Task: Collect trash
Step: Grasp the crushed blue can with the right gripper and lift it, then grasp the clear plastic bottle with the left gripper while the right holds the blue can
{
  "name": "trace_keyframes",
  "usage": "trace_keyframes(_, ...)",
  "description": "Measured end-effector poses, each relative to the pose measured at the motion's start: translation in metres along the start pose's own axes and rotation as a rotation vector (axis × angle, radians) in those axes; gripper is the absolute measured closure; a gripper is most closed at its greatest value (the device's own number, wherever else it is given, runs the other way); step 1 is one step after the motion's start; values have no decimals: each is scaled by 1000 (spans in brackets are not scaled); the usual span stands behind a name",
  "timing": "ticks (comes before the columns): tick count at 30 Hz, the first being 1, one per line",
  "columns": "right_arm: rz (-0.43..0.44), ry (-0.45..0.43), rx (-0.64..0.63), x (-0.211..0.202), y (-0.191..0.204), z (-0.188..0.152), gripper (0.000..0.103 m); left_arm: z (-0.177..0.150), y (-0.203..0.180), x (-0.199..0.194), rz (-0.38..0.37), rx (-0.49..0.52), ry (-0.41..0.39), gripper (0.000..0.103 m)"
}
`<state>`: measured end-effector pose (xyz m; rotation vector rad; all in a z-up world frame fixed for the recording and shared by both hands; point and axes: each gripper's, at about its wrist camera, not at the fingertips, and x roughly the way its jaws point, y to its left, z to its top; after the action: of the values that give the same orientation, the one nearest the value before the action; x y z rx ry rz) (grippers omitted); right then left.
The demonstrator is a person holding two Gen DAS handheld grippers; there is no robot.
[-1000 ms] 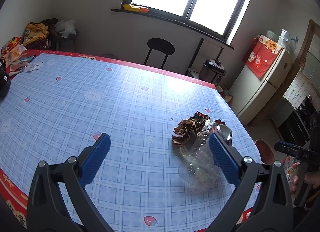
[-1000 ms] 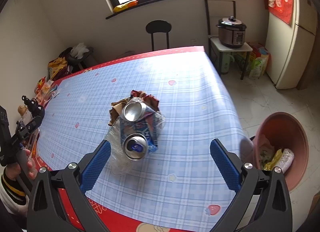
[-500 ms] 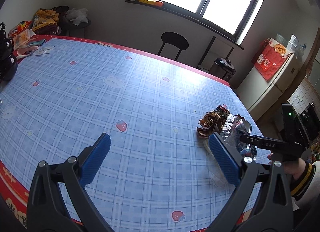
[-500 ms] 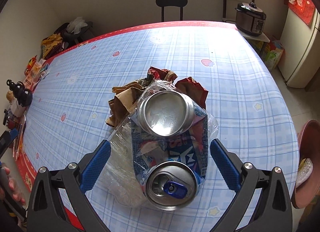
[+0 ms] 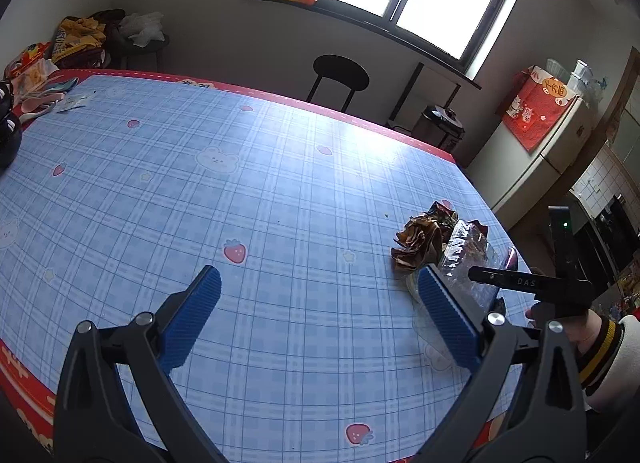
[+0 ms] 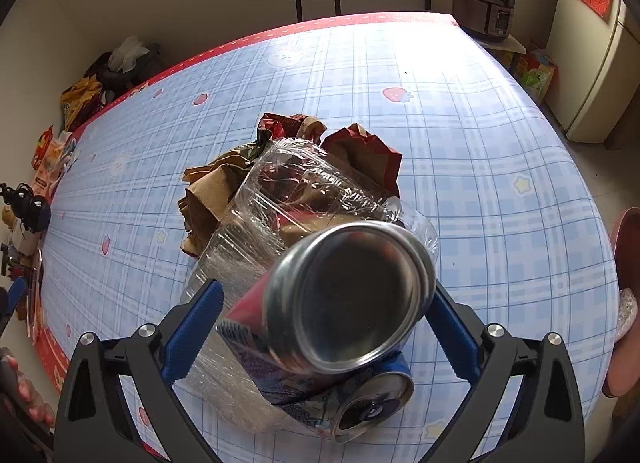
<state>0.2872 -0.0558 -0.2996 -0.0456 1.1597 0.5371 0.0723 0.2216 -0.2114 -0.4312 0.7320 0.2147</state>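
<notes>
The right gripper (image 6: 320, 303) straddles the upper crushed red-and-blue aluminium can (image 6: 344, 299) atop the trash heap on the blue checked tabletop (image 6: 460, 151), fingers spread, ready to pinch. The left gripper (image 5: 316, 303) waits, fingers apart and empty.

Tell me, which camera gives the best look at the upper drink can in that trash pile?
The right wrist view: the upper can fills the frame between the open right tool fingers, its shiny base facing the camera. In the left wrist view the can is almost wholly hidden behind the crumpled plastic and the right tool.
</notes>
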Motion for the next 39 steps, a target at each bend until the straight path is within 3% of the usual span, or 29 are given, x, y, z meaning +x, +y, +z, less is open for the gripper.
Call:
trace_keyframes(3,18,-1,14,-5,-5,-5,19,0,-9,3,-14,15,9,6)
trace_keyframes(12,88,-45,63,-39,-19,-22,21,-4,-39,17,-73,57,46,6)
trace_keyframes(18,124,-86,91,-62,-31,-34,21,-16,-67,41,-159,102,129,6)
trace_keyframes(30,84,-127,150,-94,-67,-55,21,-43,-119,116,-279,223,296,6)
trace_keyframes(34,71,-132,170,-101,-76,-61,21,-44,-123,145,-318,211,343,6)
trace_keyframes(38,58,-130,189,-104,-82,-68,21,-42,-119,166,-307,191,365,7)
trace_keyframes(39,55,-130,194,-104,-84,-70,21,-42,-118,168,-325,175,367,12)
